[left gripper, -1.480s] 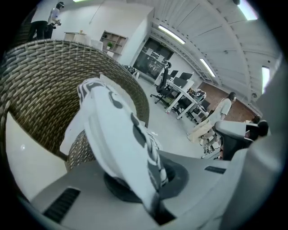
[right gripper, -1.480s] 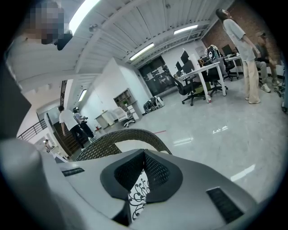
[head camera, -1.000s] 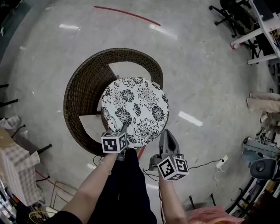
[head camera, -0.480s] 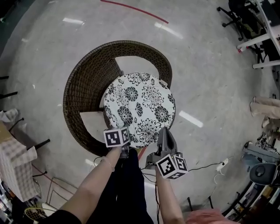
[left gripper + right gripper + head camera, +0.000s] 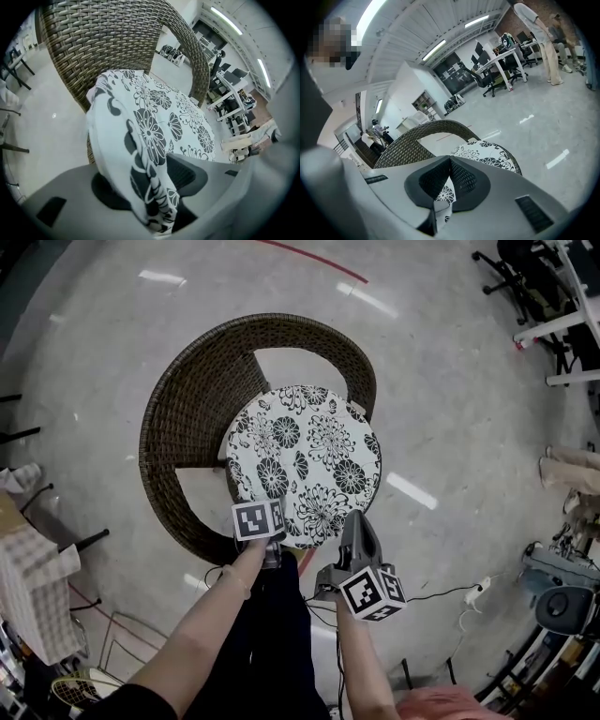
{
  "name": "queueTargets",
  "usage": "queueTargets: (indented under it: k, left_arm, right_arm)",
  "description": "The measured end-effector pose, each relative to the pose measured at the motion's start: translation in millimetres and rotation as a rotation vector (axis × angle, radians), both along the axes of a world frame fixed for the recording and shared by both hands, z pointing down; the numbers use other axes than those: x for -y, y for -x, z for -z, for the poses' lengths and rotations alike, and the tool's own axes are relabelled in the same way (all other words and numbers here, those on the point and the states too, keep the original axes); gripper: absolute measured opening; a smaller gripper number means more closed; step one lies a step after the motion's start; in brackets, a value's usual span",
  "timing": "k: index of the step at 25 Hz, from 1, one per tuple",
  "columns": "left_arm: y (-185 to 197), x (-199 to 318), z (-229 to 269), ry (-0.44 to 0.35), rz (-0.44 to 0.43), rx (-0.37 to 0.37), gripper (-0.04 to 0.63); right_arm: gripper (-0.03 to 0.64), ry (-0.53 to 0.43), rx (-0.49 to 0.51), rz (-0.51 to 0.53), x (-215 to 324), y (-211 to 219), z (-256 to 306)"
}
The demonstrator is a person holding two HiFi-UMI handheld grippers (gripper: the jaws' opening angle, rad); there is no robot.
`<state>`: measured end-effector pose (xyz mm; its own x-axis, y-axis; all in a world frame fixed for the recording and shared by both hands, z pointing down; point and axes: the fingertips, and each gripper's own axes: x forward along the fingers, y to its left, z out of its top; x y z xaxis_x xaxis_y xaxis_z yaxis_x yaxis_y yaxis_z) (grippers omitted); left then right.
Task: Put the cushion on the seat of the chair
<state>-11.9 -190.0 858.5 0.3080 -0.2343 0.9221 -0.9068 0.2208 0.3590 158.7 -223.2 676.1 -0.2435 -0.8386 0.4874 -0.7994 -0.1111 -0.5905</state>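
The left hand-held gripper point(image 5: 150, 183) has just been opening its jaws, and the cushion point(image 5: 305, 460) rim hangs loose between them. The right hand-held gripper point(image 5: 450, 165) pinches that same near rim. The floral cushion seems to rest on the seat of the wicker chair point(image 5: 187, 418), whose backrest curves round beyond.

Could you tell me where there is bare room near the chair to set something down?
Open floor lies right of the chair and beyond it, to the red line. The cushion nearly fills the chair. Equipment crowds the lower right.
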Motion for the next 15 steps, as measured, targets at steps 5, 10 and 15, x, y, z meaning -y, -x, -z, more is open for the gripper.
queueTargets:
  k: [5, 10, 15]
  left_arm:
    - [8.2, 0.3, 1.9, 0.009, 0.036, 0.061, 0.462]
    - [15.8, 0.2, 10.0, -0.02, 0.057, 0.12, 0.489]
    - [18.1, 3.9, 24.4, -0.102, 0.038, 0.139, 0.489]
  right_arm:
    - [0.026, -0.009, 0.022, 0.002, 1.5, 1.1, 6.0]
    - [0.026, -0.009, 0.028, 0.009, -3.1, 2.3, 7.9]
    - [0.026, -0.002, 0.031, 0.005, -10.6, 3.4, 6.5]
